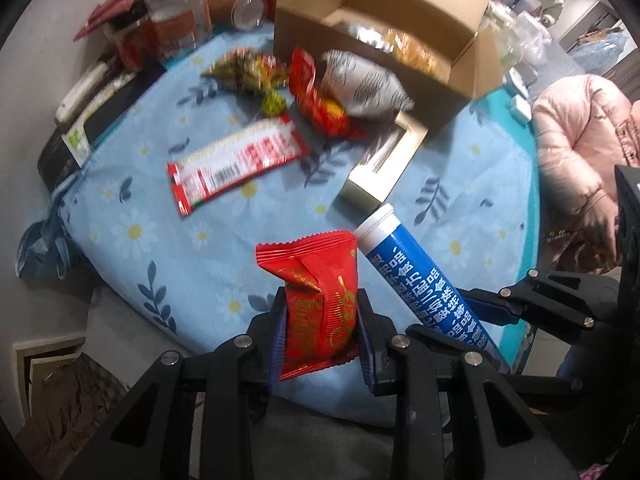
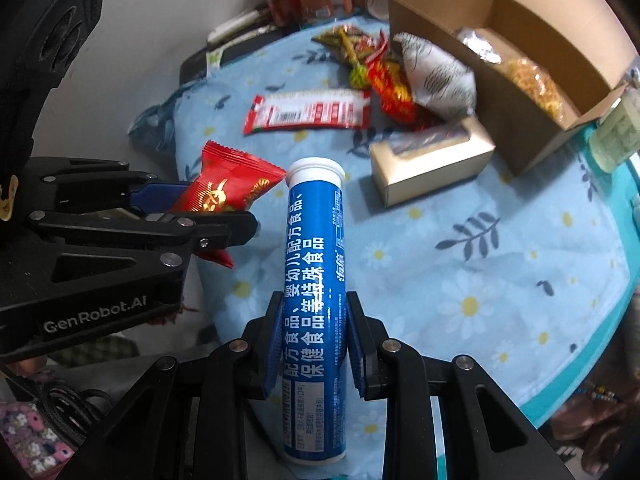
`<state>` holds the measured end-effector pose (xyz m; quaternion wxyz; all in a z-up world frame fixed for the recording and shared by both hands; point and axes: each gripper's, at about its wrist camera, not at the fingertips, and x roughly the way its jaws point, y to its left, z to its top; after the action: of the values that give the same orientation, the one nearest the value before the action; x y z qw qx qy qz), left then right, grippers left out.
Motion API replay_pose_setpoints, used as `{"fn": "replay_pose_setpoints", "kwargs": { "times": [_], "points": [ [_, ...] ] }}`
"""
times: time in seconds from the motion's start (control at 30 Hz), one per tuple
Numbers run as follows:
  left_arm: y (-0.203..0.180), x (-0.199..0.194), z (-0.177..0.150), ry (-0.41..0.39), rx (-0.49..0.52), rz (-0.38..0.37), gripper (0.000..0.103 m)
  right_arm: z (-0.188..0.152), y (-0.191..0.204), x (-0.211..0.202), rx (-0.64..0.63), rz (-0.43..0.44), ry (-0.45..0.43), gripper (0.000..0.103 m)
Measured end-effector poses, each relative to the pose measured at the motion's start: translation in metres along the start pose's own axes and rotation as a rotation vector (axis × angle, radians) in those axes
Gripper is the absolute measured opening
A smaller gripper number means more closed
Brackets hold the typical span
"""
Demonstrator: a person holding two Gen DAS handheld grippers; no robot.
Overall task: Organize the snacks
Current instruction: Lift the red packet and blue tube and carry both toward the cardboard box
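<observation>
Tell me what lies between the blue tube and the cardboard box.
A gold box with a window lies between the blue tube and the cardboard box, clearest in the right wrist view.

tbl [image 1: 460, 184] floral cloth | on it: cardboard box [image 1: 320, 36], gold box [image 2: 432, 160], red sachet [image 1: 236, 160]

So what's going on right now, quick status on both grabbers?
Left gripper shut on red snack packet. Right gripper shut on blue tube. Cardboard box open at the far side; loose snacks and gold box lie between.
</observation>
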<state>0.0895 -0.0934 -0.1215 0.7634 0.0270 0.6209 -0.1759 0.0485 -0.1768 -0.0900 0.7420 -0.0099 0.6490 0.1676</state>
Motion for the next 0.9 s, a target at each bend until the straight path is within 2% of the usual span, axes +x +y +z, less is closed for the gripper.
{"fn": "replay_pose_setpoints", "kwargs": {
  "times": [0.37, 0.63, 0.9],
  "points": [
    [-0.018, -0.043, 0.037, -0.117, 0.047, -0.028, 0.030, 0.025, -0.010, -0.046, -0.001, -0.048, -0.111, 0.028],
    [-0.030, -0.053, 0.070, -0.162, 0.122, -0.039, 0.030, 0.047, -0.030, -0.067, 0.045, -0.092, -0.175, 0.028],
    [-0.042, -0.054, 0.119, -0.199, 0.213, -0.049, 0.030, 0.076, -0.057, -0.080, 0.105, -0.158, -0.241, 0.028]
  ]
}}
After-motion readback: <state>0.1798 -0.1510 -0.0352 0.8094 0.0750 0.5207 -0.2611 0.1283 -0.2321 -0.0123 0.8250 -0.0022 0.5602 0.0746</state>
